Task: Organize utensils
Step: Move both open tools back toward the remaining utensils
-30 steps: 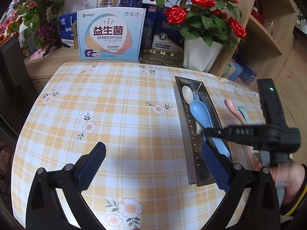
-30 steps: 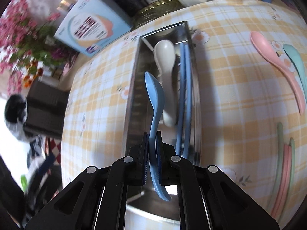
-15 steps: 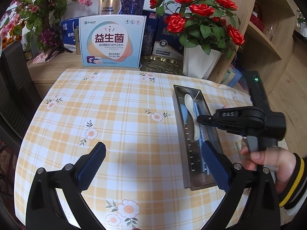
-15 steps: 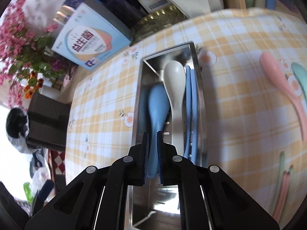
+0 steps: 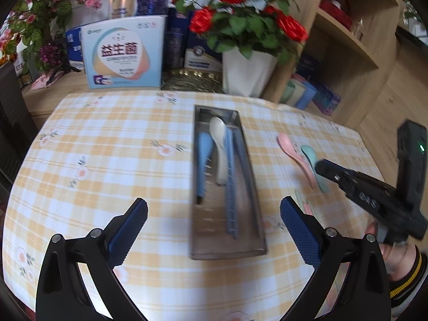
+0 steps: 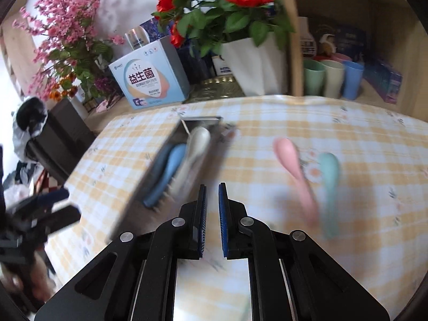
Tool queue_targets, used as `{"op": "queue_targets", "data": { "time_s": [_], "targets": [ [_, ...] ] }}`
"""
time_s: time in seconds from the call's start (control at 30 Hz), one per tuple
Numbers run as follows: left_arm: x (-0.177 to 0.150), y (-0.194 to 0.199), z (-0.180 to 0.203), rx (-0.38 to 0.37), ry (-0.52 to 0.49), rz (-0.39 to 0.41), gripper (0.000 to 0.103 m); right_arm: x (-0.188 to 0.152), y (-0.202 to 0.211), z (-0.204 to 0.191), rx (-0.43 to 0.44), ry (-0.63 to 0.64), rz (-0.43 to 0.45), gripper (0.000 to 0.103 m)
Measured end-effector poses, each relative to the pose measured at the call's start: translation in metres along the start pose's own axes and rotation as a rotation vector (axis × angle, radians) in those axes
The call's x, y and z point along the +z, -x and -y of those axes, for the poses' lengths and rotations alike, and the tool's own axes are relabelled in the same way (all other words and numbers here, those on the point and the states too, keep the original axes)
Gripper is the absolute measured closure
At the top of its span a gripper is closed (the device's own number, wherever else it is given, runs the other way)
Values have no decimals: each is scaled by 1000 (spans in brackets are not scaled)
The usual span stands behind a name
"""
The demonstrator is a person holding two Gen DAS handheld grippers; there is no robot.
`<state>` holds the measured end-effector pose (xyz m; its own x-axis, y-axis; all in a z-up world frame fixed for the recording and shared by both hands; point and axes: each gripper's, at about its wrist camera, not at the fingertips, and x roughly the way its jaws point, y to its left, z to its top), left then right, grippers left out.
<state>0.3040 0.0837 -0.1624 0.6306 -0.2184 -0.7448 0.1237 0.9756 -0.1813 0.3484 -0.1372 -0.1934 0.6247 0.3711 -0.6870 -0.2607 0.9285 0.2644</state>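
Note:
A steel utensil tray point(image 5: 254, 203) point(image 6: 149, 182) lies on the checked tablecloth. In it lie a blue spoon point(image 5: 204, 157) point(image 6: 171, 171), a white spoon point(image 5: 219, 144) point(image 6: 196, 144) and blue chopsticks point(image 5: 231, 187). A pink spoon point(image 5: 291, 152) point(image 6: 291, 165) and a green spoon point(image 5: 311, 157) point(image 6: 330, 176) lie on the cloth right of the tray. My left gripper point(image 5: 214, 214) is open and empty, in front of the tray. My right gripper point(image 6: 211, 206) point(image 5: 321, 167) is nearly shut with a narrow gap, empty, above the cloth between tray and loose spoons.
A white pot of red roses point(image 5: 246, 72), a light blue box point(image 5: 123, 53) and a gold tin stand behind the table. Cups point(image 6: 331, 80) stand on a wooden shelf at the right. A dark chair point(image 6: 53, 139) stands at the left.
My right gripper let go of the blue spoon, which now lies in the tray, and has swung right and back toward the loose spoons. The left gripper shifted slightly.

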Motion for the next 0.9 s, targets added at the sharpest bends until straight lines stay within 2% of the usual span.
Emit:
{"op": "queue_targets", "data": {
  "time_s": [0.03, 0.07, 0.1, 0.13, 0.17, 0.37, 0.43, 0.6, 0.7, 0.77, 0.9],
  "targets": [
    [-3, -3, 8, -3, -4, -8, 7, -8, 7, 10, -6, -2, 1, 92],
    [-5, -4, 14, -10, -7, -12, 9, -15, 12, 18, -11, -6, 1, 82],
    [-7, -6, 21, -24, -10, -20, 15, -21, 17, 25, -15, -12, 5, 62],
    [-10, -8, 28, -33, -12, -32, 19, -29, 23, 34, -20, -20, 14, 50],
    [-12, -10, 33, -40, -14, -43, 24, -36, 30, 44, -20, -28, 30, 43],
    [-31, -26, 80, -64, -103, -109, 49, -63, 41, 80, -40, -58, 26, 40],
    [-40, -33, 98, -85, -141, -136, 52, -72, 41, 89, -75, -67, 24, 40],
    [-58, -57, 125, -126, -179, -214, 68, -85, 38, 105, -145, -85, 24, 40],
    [-65, -72, 134, -135, -184, -258, 74, -90, 37, 110, -183, -57, 33, 40],
    [-67, -79, 139, -137, -186, -274, 75, -92, 39, 112, -194, -58, 40, 40],
    [-69, -92, 147, -95, -215, -312, 80, -93, 39, 116, -214, -74, 60, 40]
  ]
}}
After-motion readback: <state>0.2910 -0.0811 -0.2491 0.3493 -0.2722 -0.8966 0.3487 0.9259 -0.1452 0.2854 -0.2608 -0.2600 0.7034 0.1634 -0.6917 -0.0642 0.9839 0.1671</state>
